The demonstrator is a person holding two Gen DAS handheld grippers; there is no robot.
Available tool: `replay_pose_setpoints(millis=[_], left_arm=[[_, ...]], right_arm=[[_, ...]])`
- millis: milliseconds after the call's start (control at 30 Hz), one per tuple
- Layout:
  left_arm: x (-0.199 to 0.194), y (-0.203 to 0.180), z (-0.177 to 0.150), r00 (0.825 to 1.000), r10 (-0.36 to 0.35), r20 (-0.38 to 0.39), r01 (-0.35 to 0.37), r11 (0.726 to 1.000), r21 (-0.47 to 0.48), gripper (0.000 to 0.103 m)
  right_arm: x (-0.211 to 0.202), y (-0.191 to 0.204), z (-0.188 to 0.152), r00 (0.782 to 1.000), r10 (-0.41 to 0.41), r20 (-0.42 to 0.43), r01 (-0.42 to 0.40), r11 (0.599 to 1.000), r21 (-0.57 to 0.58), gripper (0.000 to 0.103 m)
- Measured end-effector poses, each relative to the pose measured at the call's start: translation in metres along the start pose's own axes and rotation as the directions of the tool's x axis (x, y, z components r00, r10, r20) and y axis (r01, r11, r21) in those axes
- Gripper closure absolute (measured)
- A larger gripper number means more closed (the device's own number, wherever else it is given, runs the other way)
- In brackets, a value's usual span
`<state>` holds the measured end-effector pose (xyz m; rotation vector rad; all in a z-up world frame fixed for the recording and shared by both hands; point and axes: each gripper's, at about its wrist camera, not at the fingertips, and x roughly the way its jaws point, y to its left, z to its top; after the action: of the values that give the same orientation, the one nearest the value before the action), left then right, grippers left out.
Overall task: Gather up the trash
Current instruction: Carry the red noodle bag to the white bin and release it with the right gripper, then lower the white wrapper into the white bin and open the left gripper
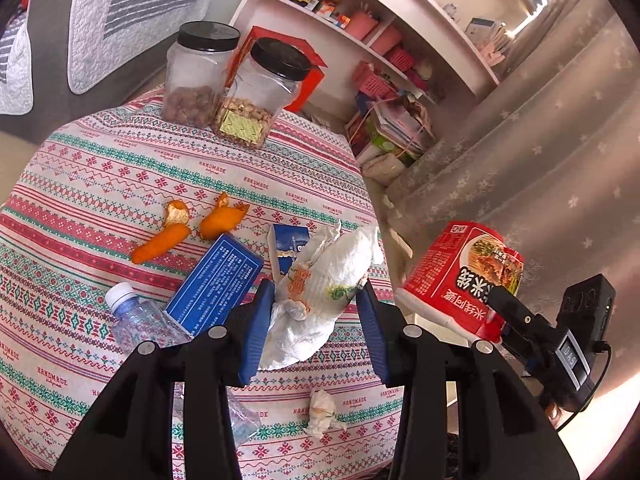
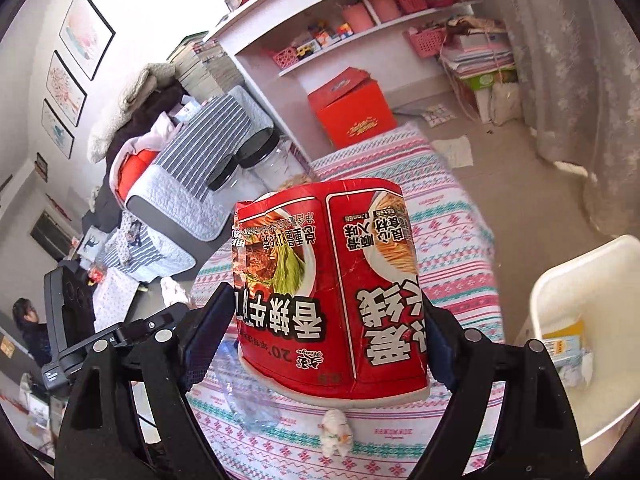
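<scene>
A patterned cloth (image 1: 120, 184) covers the table, with two jars (image 1: 240, 92) at its far edge, shelves (image 1: 360, 40) and a curtain (image 1: 540, 140) beyond, and a white bin (image 2: 568, 292) at the right. The left gripper (image 1: 316, 316) is clenched on a crumpled tissue (image 1: 320, 292), lifted over the cloth. The right gripper (image 2: 320, 320) grasps a red noodle cup (image 2: 328, 280), held upside down above the table's near edge.

Both grippers, left gripper (image 1: 316, 320) and right gripper (image 2: 320, 328), are showing black frames, silver screws and blue finger pads (image 1: 256, 332).
</scene>
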<state>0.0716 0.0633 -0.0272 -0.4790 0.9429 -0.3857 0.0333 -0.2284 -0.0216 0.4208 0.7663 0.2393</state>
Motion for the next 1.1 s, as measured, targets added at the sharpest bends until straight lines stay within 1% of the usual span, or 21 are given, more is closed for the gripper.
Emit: replay_pose_setpoints(millis=[67,133,233,300,400,433,500,567,633,667,733,767,867,900,967,1100], left_arm=[[0.002,-0.007,-0.001,1.000,-0.004,0.003,0.004,1.000,0.009,0.060],[0.005,-0.015,-0.003,1.000,-0.005,0.004,0.005,1.000,0.019,0.060],[0.011,-0.025,-0.007,1.000,-0.003,0.000,0.003,0.999,0.034,0.060],[0.014,-0.032,-0.009,1.000,0.004,0.002,-0.004,0.999,0.049,0.060],[0.016,-0.047,-0.013,0.999,0.031,0.018,-0.032,0.996,0.088,0.060],[0.017,-0.052,-0.014,0.999,0.033,0.020,-0.034,0.995,0.099,0.060],[0.019,-0.062,-0.018,0.999,0.028,0.021,-0.030,0.992,0.118,0.060],[0.023,-0.074,-0.022,0.999,0.026,0.022,-0.029,0.990,0.138,0.060],[0.028,-0.087,-0.028,1.000,0.021,0.016,-0.023,0.987,0.157,0.060],[0.031,-0.094,-0.030,1.000,0.019,0.013,-0.021,0.986,0.166,0.060],[0.039,-0.109,-0.036,1.000,0.012,0.004,-0.013,0.982,0.189,0.060],[0.043,-0.117,-0.039,1.000,0.009,-0.001,-0.008,0.979,0.203,0.060],[0.056,-0.141,-0.050,1.000,-0.010,-0.021,0.015,0.972,0.236,0.060],[0.060,-0.148,-0.054,0.999,-0.019,-0.028,0.025,0.971,0.238,0.060],[0.070,-0.163,-0.060,0.998,-0.043,-0.049,0.053,0.971,0.234,0.060],[0.092,-0.199,-0.070,0.992,-0.084,-0.097,0.106,0.964,0.246,0.060]], right_arm=[[-0.016,-0.006,0.001,0.997,-0.060,0.052,0.061,0.998,-0.014,0.022],[-0.032,-0.011,0.002,0.985,-0.131,0.108,0.136,0.990,-0.032,0.022],[-0.056,-0.023,0.001,0.957,-0.224,0.187,0.235,0.971,-0.042,0.022],[-0.070,-0.034,0.001,0.933,-0.280,0.228,0.294,0.955,-0.032,0.021],[-0.088,-0.054,-0.003,0.884,-0.385,0.265,0.400,0.917,-0.002,0.021],[-0.092,-0.062,-0.004,0.865,-0.425,0.266,0.439,0.899,0.008,0.021],[-0.100,-0.076,-0.008,0.820,-0.508,0.265,0.522,0.853,0.022,0.021],[-0.107,-0.089,-0.013,0.777,-0.570,0.268,0.587,0.809,0.021,0.021],[-0.112,-0.099,-0.018,0.743,-0.613,0.268,0.634,0.774,0.013,0.021],[-0.115,-0.103,-0.021,0.731,-0.627,0.269,0.649,0.761,0.010,0.020],[-0.120,-0.109,-0.024,0.718,-0.643,0.268,0.667,0.745,0.001,0.019],[-0.124,-0.113,-0.025,0.707,-0.652,0.274,0.677,0.736,0.005,0.017],[-0.140,-0.118,-0.025,0.683,-0.666,0.301,0.688,0.724,0.041,0.008],[-0.146,-0.121,-0.024,0.675,-0.669,0.312,0.688,0.723,0.060,0.007],[-0.158,-0.126,-0.024,0.663,-0.673,0.327,0.687,0.721,0.093,0.007],[-0.182,-0.142,-0.023,0.628,-0.698,0.344,0.693,0.703,0.159,0.007]])
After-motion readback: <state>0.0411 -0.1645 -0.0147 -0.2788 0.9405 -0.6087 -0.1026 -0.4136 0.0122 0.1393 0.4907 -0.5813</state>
